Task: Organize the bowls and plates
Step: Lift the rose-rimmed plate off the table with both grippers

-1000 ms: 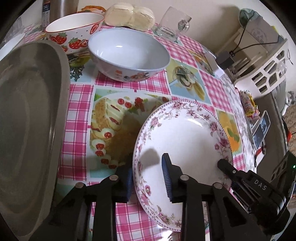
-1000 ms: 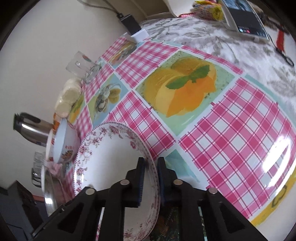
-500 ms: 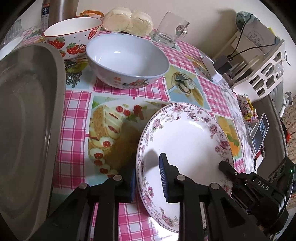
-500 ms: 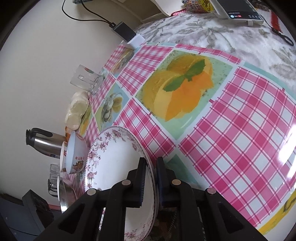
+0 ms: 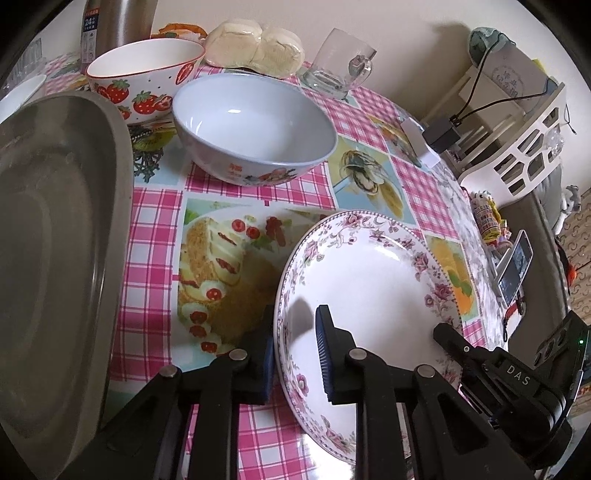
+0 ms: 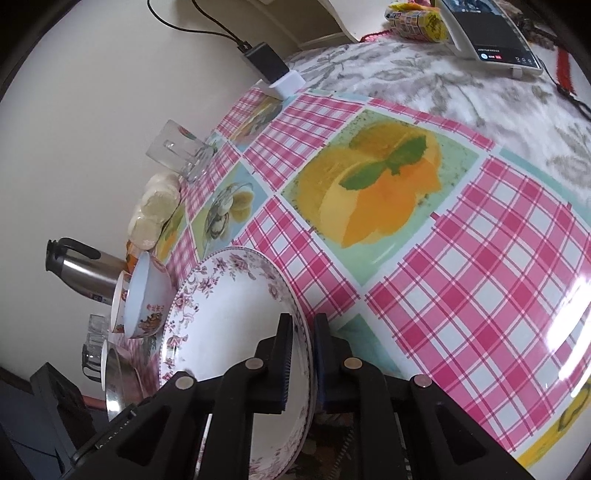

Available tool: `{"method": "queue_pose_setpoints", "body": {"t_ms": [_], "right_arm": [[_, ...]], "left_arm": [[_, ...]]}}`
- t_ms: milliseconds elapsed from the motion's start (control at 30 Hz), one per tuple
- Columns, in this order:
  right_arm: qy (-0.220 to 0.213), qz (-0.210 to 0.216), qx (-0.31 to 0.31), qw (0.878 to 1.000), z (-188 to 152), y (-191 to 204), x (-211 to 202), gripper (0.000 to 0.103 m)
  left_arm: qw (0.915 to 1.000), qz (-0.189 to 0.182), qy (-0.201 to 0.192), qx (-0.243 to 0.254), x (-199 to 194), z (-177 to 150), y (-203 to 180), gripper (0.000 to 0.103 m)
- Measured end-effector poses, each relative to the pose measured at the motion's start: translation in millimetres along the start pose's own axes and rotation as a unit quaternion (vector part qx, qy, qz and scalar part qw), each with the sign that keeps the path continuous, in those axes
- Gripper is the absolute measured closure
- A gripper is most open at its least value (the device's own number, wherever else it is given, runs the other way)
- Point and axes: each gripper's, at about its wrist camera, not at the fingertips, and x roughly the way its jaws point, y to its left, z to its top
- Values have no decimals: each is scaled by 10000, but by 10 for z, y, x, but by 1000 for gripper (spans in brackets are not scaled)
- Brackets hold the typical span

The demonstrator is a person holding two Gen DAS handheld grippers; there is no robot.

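**Plate gripped on both rims, nothing sorted yet**

Pink checked oilcloth with food prints covers the tabletop (image 5: 155, 236), which sits against a cream wall; a white crate of clutter and a phone on a stand are off to the side.

Status:
- Floral plate (image 5: 369, 280) lies near the front edge of the tabletop. Looks tilted, or partly off the cloth on the right-hand side, in the right wrist view; can't confirm it's clear of the surface.
- Left tongs (image 5: 295, 350): jaws closing, straddling the plate's left rim, one pad under and outside, one inside over the well. Inner pad still shows a gap to the rim, so not clamped yet.
- Right tongs (image 6: 302, 354): fully closed on the opposite rim of the plate, pads pinching it from both faces.
- Blue bowl (image 5: 255, 129) stands alone behind the plate, well apart from it. Strawberry bowl (image 5: 147, 74) is just behind the blue one, near a steel flask (image 5: 114, 26). Not nested.
- Large grey tray (image 5: 55, 240) on the left holds nothing visible.
- Glass mug (image 5: 340, 62) and wrapped buns (image 5: 255, 48) at the back are not part of the job.

Read: early stage. No stacking or grouping done. Current step is a two-handed pick of the plate; destination is probably the tray, a guess. Left: finish the left grip, place the plate, then deal with both bowls.
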Motion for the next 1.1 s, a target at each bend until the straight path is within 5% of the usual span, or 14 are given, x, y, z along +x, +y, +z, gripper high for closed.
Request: {"method": "queue_pose_setpoints", "body": {"t_ms": [700, 1100], "right_arm": [[-423, 61, -295, 9986, 62, 150, -306, 91], [-923, 316, -561, 9937, 84, 435, -621, 90]], "left_arm": [[9995, -223, -83, 183, -58, 48, -107, 83], [9965, -534, -567, 295, -436, 172, -162, 83]]}}
